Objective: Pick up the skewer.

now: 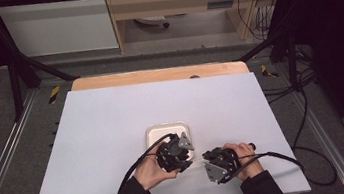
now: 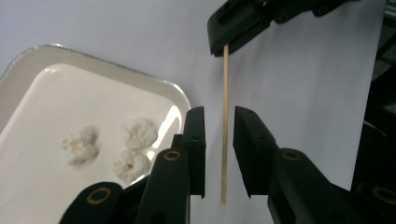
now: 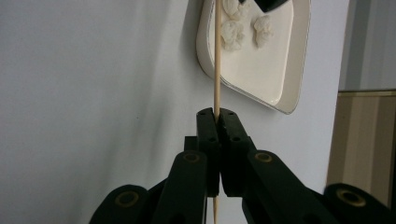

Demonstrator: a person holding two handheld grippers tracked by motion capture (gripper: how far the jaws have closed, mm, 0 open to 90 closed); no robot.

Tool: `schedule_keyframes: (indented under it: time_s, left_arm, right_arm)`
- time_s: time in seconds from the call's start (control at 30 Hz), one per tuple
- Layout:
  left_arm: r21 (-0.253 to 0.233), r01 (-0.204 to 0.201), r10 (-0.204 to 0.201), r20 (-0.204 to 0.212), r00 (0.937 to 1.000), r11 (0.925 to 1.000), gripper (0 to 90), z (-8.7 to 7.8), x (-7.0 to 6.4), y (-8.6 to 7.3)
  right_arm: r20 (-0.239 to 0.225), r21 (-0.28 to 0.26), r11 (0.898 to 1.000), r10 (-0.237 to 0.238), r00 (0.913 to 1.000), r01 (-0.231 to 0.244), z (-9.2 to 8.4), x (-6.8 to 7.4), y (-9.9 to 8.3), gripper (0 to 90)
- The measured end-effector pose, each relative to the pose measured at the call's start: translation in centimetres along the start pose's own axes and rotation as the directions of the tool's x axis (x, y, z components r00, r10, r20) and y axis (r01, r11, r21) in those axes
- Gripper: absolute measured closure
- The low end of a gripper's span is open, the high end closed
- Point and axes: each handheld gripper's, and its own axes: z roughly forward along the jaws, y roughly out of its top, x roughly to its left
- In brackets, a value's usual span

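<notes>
Your right gripper [image 3: 216, 122] is pinching the wooden skewer [image 3: 216, 60], jaws pressed together on it. Your left gripper [image 2: 219, 140] stands slightly spread, with the skewer between its jaws but untouched. The tray [image 2: 28, 60] of white pieces [image 2: 135, 133] lies at ten o'clock from those jaws.

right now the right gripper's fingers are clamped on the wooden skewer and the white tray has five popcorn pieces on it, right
Not quite. The white tray holds three popcorn pieces, not five; the left gripper view shows them plainly. The rest stands: in the right gripper view the right gripper has its fingers clamped on the wooden skewer.
</notes>
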Motion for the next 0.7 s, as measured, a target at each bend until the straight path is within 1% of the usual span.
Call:
schedule_keyframes:
  time_s: [0.07, 0.1, 0.17, 0.2, 0.23, 0.27, 0.3, 0.33, 0.4, 0.47, 0.57, 0.7]
  left_arm:
    - [0.031, 0.0, 0.0, 0.009, 1.0, 0.9995, 74.7, 0.1, 0.0, -0.1]
    - [0.041, 0.001, -0.001, 0.014, 0.9999, 0.9992, 75.7, 0.2, 0.0, -0.1]
    - [0.063, 0.0, -0.001, 0.016, 0.9999, 0.998, 77.4, 0.4, -0.1, -0.2]
    - [0.067, -0.001, 0.0, 0.015, 0.9999, 0.9978, 78.9, 0.5, -0.1, -0.3]
    - [0.079, -0.003, 0.001, 0.018, 0.9998, 0.9968, 79.5, 0.5, -0.1, -0.3]
    - [0.08, 0.001, -0.003, 0.023, 0.9997, 0.9968, 80.9, 0.7, -0.1, -0.3]
    - [0.091, -0.007, 0.005, 0.02, 0.9998, 0.9958, 81.7, 0.7, -0.1, -0.4]
    - [0.096, -0.006, 0.004, 0.017, 0.9999, 0.9953, 83.1, 0.8, -0.2, -0.4]
    - [0.095, -0.013, 0.01, 0.03, 0.9995, 0.9954, 85.4, 0.9, -0.2, -0.4]
    - [0.102, -0.018, 0.015, 0.03, 0.9994, 0.9946, 87.4, 1.0, -0.3, -0.5]
    - [0.107, -0.027, 0.025, 0.028, 0.9993, 0.9938, 87.6, 1.2, -0.3, -0.5]
    - [0.104, -0.023, 0.021, 0.02, 0.9996, 0.9943, 88.2, 1.4, -0.4, -0.6]
  right_arm:
    - [-0.002, 0.001, 1.0, -0.004, 1.0, 0.004, 0.1, 0.0, 0.1, 89.0]
    - [-0.002, 0.0, 1.0, -0.013, 0.9999, 0.013, 0.1, -0.1, 0.2, 89.0]
    - [-0.003, 0.0, 1.0, -0.016, 0.9999, 0.016, 0.1, -0.1, 0.3, 89.0]
    - [-0.003, 0.003, 1.0, -0.014, 0.9999, 0.014, 0.1, -0.2, 0.3, 89.0]
    - [-0.002, 0.003, 1.0, -0.023, 0.9997, 0.023, 0.1, -0.2, 0.3, 89.0]
    - [-0.002, 0.006, 1.0, -0.021, 0.9998, 0.021, 0.0, -0.3, 0.3, 89.0]
    - [-0.004, 0.007, 1.0, -0.024, 0.9997, 0.025, 0.0, -0.3, 0.3, 89.0]
    - [-0.002, 0.009, 1.0, -0.026, 0.9997, 0.026, 0.0, -0.3, 0.4, 89.0]
    - [-0.002, 0.005, 1.0, -0.03, 0.9995, 0.031, 0.0, -0.3, 0.4, 89.0]
    - [-0.006, 0.012, 1.0, -0.027, 0.9996, 0.027, 0.0, -0.3, 0.5, 88.9]
    - [-0.005, 0.013, 0.999, -0.038, 0.9993, 0.038, 0.0, -0.2, 0.5, 88.9]
    - [-0.009, 0.015, 0.999, -0.039, 0.9992, 0.039, 0.0, -0.2, 0.6, 88.9]
